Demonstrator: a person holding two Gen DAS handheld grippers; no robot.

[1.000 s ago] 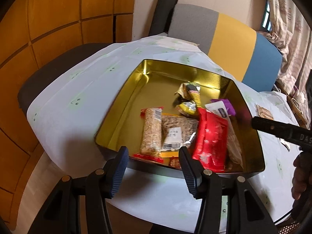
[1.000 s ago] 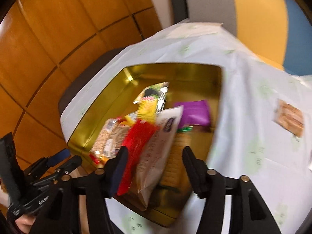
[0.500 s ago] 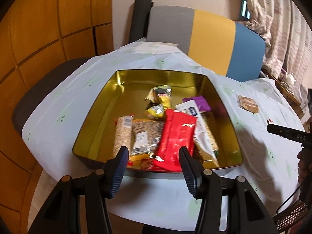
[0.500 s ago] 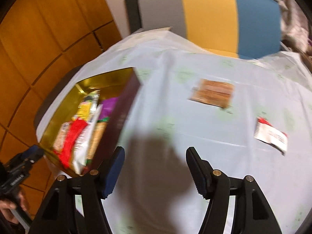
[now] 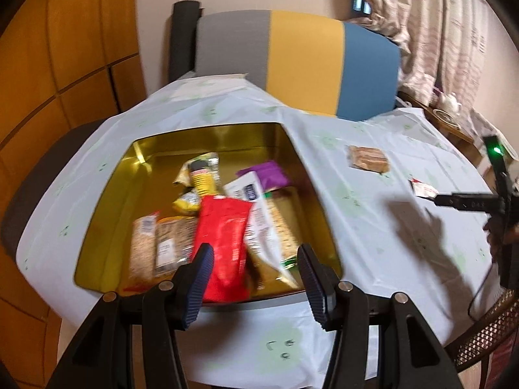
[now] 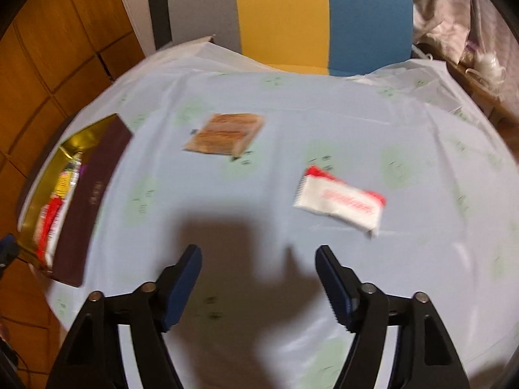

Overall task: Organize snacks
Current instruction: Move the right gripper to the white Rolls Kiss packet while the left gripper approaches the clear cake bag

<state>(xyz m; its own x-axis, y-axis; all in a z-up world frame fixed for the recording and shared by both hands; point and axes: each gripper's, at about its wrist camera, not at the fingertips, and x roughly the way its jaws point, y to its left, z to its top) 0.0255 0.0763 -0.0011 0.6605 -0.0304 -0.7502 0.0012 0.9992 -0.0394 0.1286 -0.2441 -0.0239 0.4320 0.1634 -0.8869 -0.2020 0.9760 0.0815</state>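
Observation:
A gold tin [image 5: 152,149] with a maroon outer wall [image 6: 87,201] sits on the table and holds several snack packets, among them a red pack [image 5: 222,236] and a purple pack [image 5: 266,171]. My left gripper [image 5: 253,275] is open and empty above the tin's near edge. My right gripper [image 6: 259,278] is open and empty over the bare tablecloth. A brown cracker pack [image 6: 223,133] and a white-and-red packet [image 6: 340,202] lie loose on the cloth ahead of it; both also show in the left wrist view [image 5: 368,159], [image 5: 423,189].
A pale blue tablecloth [image 6: 292,97] covers the round table. A grey, yellow and blue chair [image 5: 301,61] stands behind it. Wooden panels [image 5: 65,48] line the left wall. Curtains and clutter [image 5: 447,32] are at the right.
My right gripper has swung right, away from the tin, and now faces the two loose packets. My left gripper has drifted slightly right over the tin's near edge. Both stay open.

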